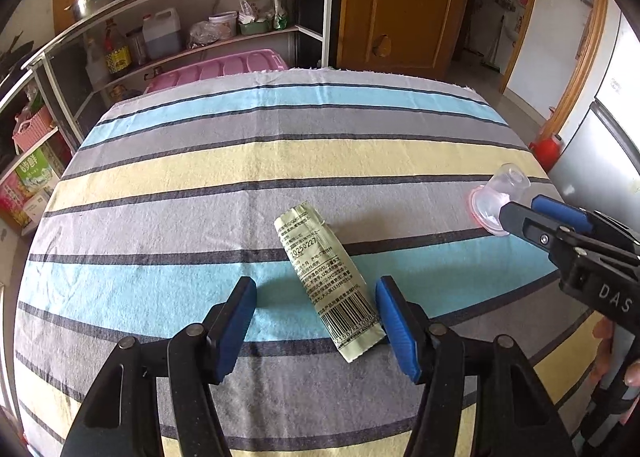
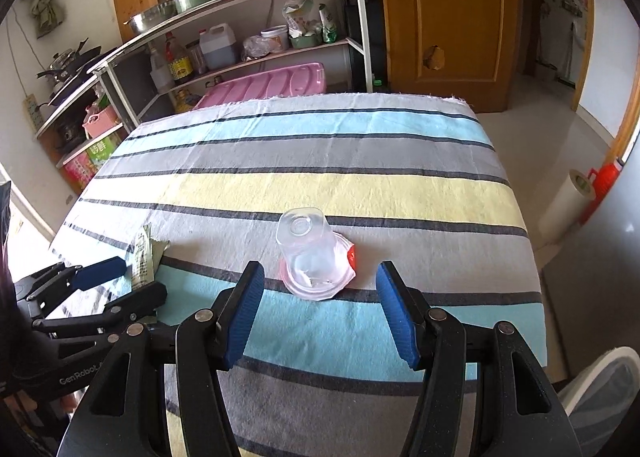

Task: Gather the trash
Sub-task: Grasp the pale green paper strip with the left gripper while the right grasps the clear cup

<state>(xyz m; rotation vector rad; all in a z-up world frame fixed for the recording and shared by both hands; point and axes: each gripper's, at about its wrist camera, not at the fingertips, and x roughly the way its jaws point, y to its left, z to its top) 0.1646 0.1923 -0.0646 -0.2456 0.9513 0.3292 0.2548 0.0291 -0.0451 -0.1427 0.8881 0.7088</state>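
A pale green printed wrapper (image 1: 330, 277) lies flat on the striped tablecloth (image 1: 240, 161). My left gripper (image 1: 316, 309) is open, and the wrapper's near end lies between its blue pads, close to the right pad. A clear plastic cup with a pink peeled lid (image 2: 312, 257) lies upside down on the cloth. My right gripper (image 2: 320, 301) is open just in front of the cup, which lies beyond the fingertips. The cup also shows at the right in the left wrist view (image 1: 496, 197), and the wrapper at the left in the right wrist view (image 2: 144, 257).
Kitchen shelves (image 2: 240, 25) with bottles and bowls stand behind the table, with a pink bin (image 2: 264, 85) beside it. A wooden door (image 2: 452, 17) is at the back right. A white mesh bin (image 2: 600, 397) sits by the table's near right corner.
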